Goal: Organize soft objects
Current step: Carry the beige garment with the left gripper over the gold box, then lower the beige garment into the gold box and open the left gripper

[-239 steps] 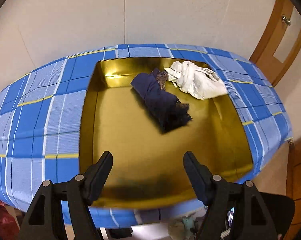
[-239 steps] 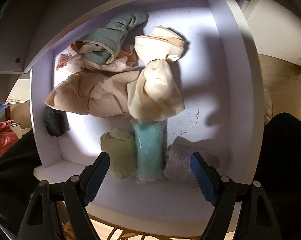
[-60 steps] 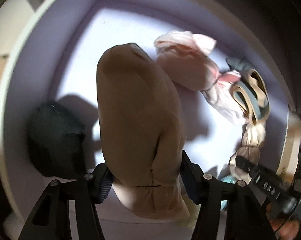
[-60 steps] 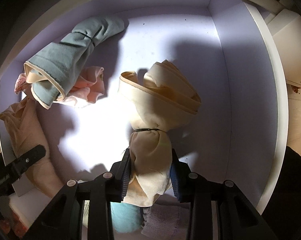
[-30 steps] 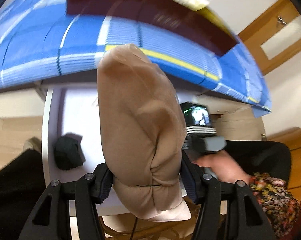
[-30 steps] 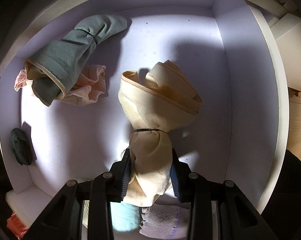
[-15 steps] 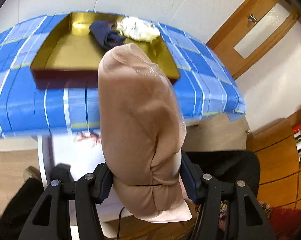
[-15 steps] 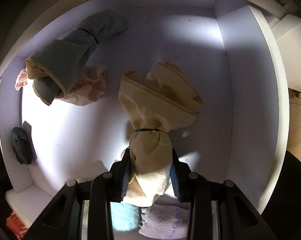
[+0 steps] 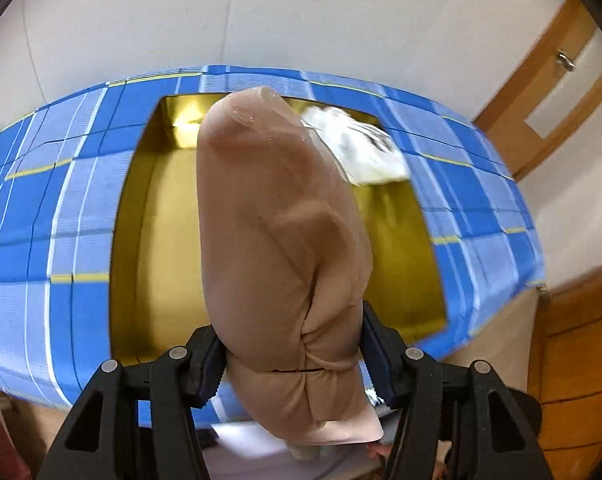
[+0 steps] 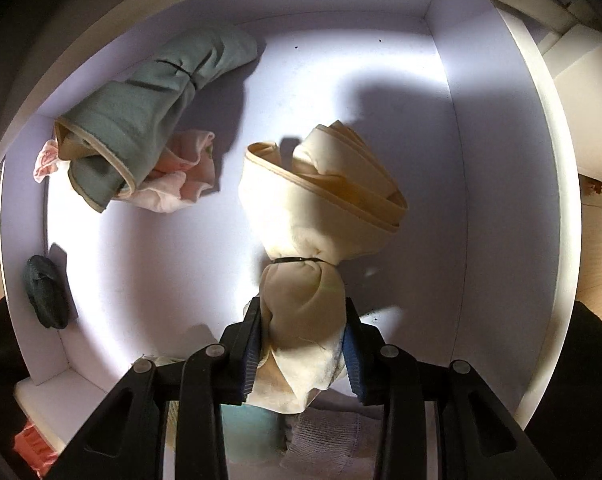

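Observation:
My left gripper [image 9: 293,350] is shut on a tan rolled cloth bundle [image 9: 281,232] and holds it upright above the gold tray [image 9: 165,240] on the blue checked table. A white cloth [image 9: 361,148] lies at the tray's far right; the bundle hides the tray's middle. My right gripper [image 10: 303,350] is shut on a cream bundle [image 10: 317,208] tied with a black band, inside the white drawer [image 10: 501,160].
In the drawer lie a grey-green bundle [image 10: 141,120] over a pink cloth [image 10: 181,176] at the back left, a dark roll [image 10: 45,292] at the left wall, and teal [image 10: 245,440] and grey [image 10: 333,444] rolls at the front. A wooden door [image 9: 549,92] stands right of the table.
My left gripper has lifted the tan bundle out of the drawer and up over the gold tray. My right gripper stays shut on the cream bundle in the drawer, barely moved.

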A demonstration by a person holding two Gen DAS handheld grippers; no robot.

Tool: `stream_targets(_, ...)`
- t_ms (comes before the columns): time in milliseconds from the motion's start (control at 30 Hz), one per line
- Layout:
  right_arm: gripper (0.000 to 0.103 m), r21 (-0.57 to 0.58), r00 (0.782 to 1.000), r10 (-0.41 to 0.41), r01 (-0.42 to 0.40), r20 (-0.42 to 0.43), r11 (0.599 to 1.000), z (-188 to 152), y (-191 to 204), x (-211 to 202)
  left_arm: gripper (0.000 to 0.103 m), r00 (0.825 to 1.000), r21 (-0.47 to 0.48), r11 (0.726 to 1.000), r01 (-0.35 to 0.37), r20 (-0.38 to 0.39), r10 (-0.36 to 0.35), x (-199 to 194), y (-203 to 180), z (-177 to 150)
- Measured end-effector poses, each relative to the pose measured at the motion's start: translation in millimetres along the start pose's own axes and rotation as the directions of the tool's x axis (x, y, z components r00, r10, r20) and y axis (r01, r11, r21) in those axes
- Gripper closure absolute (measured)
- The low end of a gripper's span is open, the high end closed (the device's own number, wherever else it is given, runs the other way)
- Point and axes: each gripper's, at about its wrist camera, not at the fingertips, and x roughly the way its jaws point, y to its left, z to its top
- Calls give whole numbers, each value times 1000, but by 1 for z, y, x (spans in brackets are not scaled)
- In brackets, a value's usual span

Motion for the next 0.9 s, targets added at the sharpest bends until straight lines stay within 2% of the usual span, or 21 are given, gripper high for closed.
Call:
stream_targets(333,65,34,999,47,-47,-14,998,3,-17,3,44,986,-2,989,-146,-86,145,61,32,63)
stream_targets(533,65,49,998,64,-63,-23,997,6,-26,8,41,961,14,967,-255,-104,255,90,45,88)
stream_targets(567,65,49,998,62,-61,-24,997,7,-27,9,41,955,18,959,-282,-93,282,92,47,92)
stream_targets(633,65,46,998,59,-58,-25,997,7,-27,10,33,932,34,934,-356,-53,358,90,47,96)
stream_targets(700,65,50,998,60,-59,-25,997,4,-27,9,28,932,35,932,-361,-15,362,83,47,97)
stream_targets(900,65,42,999,47,-47,-20,998,2,-18,6,27,948,-4,949,-315,38,315,61,52,86)
